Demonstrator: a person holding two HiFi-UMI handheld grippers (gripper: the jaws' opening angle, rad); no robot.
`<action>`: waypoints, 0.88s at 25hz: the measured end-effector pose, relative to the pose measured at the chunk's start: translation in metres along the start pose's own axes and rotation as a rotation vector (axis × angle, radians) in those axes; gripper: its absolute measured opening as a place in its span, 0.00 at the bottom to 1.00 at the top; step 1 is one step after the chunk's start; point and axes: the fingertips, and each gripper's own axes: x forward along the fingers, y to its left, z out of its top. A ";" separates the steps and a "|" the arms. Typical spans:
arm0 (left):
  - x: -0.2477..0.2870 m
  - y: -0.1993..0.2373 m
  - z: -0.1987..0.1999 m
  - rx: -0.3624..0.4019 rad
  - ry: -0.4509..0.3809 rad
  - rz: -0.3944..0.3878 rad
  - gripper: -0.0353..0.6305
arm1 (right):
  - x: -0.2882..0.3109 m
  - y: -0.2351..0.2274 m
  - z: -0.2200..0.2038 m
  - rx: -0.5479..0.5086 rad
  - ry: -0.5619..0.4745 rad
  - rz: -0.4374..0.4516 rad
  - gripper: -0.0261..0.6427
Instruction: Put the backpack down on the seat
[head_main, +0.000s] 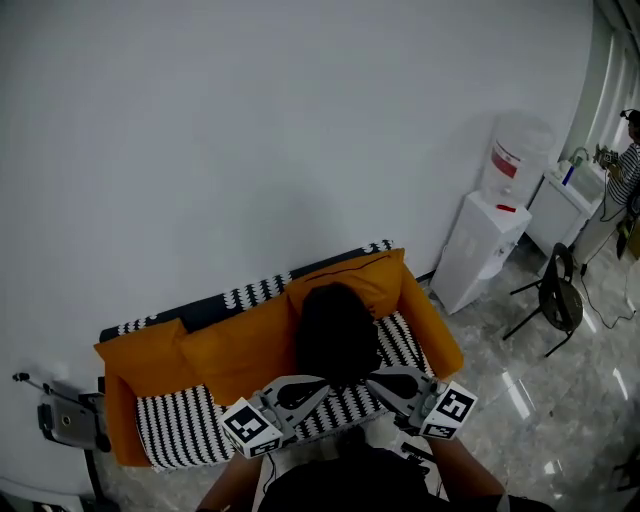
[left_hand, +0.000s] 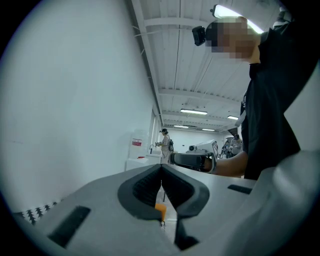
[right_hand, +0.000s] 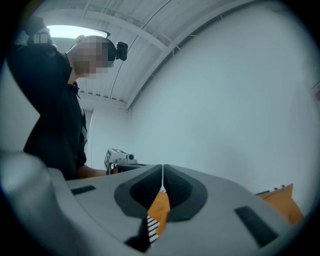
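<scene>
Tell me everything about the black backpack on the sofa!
The backpack is plain black, rounded and looks like soft fabric; no straps or zips can be made out. It stands upright near the middle of the orange sofa, its bottom on the black-and-white striped seat cover, its back leaning on the orange back cushion. The left tool and right tool are just in front of it, shut, not holding it.
</scene>
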 end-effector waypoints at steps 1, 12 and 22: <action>-0.007 -0.007 -0.002 -0.003 0.002 -0.009 0.09 | -0.001 0.009 -0.002 -0.001 0.002 -0.007 0.08; -0.069 -0.080 -0.021 -0.042 -0.029 -0.089 0.09 | -0.022 0.103 -0.008 -0.034 -0.019 -0.075 0.08; -0.079 -0.123 -0.020 -0.035 -0.044 -0.043 0.09 | -0.053 0.138 -0.009 -0.049 -0.022 -0.036 0.08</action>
